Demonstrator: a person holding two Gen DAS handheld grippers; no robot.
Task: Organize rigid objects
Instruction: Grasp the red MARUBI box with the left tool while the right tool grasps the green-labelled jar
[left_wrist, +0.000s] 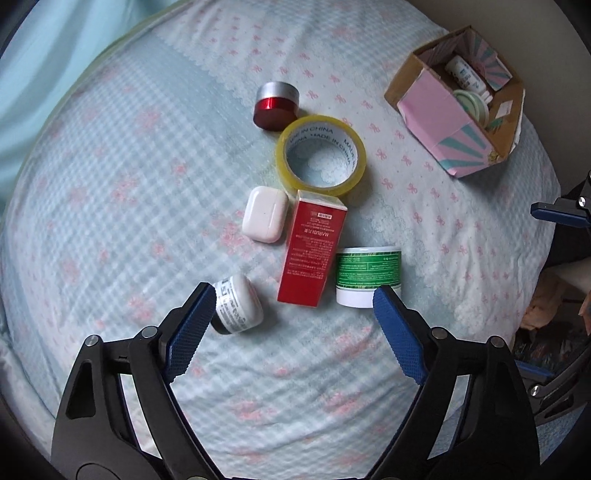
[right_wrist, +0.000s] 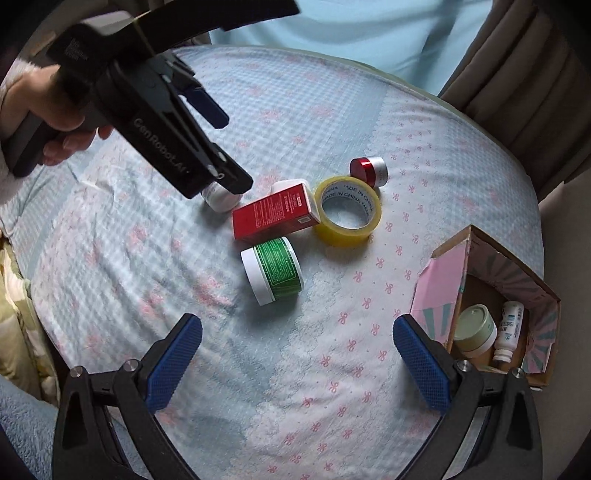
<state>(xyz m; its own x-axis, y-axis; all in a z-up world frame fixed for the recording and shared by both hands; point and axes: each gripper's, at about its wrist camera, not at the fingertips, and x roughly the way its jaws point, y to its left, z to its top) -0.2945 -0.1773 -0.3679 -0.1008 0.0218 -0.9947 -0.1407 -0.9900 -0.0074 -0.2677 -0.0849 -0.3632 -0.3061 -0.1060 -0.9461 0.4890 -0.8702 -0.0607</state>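
Note:
On the bed lie a red box (left_wrist: 314, 251) (right_wrist: 275, 214), a green-labelled white jar (left_wrist: 367, 277) (right_wrist: 273, 275), a yellow tape roll (left_wrist: 320, 155) (right_wrist: 347, 210), a white earbud case (left_wrist: 264, 214), a red and silver jar (left_wrist: 276, 105) (right_wrist: 369, 171) and a small white jar (left_wrist: 236, 304) (right_wrist: 221, 198). My left gripper (left_wrist: 293, 291) is open and empty above them, its left fingertip beside the small white jar. My right gripper (right_wrist: 297, 325) is open and empty, hovering near the green jar.
A pink cardboard box (left_wrist: 432, 107) (right_wrist: 436, 284) stands at the bed's right side with a pale green jar (right_wrist: 474, 328) and a white bottle (right_wrist: 509, 330) inside. Curtains (right_wrist: 517, 74) hang beyond the bed. The left gripper's body (right_wrist: 155, 110) hangs over the objects in the right wrist view.

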